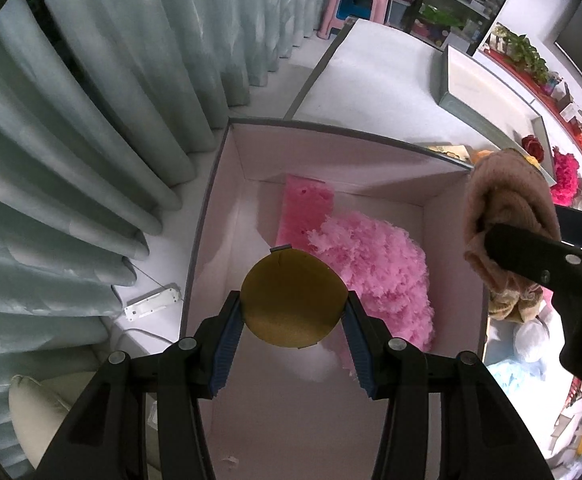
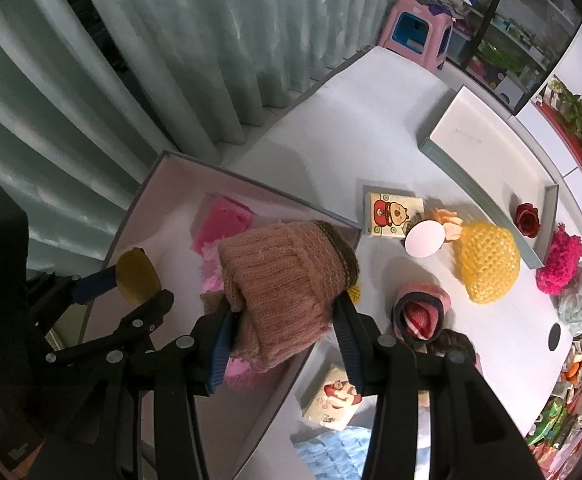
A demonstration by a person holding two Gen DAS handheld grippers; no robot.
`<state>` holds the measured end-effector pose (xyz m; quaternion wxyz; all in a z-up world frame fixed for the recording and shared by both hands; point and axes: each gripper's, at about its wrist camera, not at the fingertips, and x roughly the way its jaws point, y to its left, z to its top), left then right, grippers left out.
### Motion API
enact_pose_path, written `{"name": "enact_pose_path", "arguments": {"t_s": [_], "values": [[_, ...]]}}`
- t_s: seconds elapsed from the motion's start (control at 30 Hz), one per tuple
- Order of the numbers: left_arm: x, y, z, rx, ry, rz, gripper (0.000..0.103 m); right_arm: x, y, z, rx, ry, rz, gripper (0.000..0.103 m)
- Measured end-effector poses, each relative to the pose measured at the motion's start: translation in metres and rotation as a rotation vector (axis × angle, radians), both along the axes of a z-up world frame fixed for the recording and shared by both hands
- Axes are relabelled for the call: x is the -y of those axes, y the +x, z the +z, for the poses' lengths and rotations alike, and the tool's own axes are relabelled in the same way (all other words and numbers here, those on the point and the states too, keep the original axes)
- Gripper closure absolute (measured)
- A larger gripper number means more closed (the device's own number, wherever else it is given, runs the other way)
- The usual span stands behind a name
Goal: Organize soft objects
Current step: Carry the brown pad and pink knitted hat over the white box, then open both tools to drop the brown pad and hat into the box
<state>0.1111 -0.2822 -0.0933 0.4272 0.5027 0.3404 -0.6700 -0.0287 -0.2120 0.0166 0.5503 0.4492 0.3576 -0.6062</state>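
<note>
Your left gripper [image 1: 294, 312] clamps the light yellow sponge disc [image 1: 293, 298] by its edges over the box [image 1: 207, 216]; your right gripper [image 2: 285, 322] squeezes the squashy knitted hat [image 2: 283, 280] mid-bundle at the box's right wall.

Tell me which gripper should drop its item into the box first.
Left, probably. The left gripper holds the yellow disc directly over bare floor of the box. The right gripper, clamping the knit hat, hangs near the box's right wall, above the pink fluff.
</note>
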Motion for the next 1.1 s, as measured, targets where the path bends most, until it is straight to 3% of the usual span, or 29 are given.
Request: {"name": "enact_pose_path", "arguments": {"t_s": [1.1], "values": [[0.011,-0.007,-0.025,0.021,0.005,-0.021,0.049,0.031,0.012,-0.036,-0.041,0.087,0.043,0.051]]}}
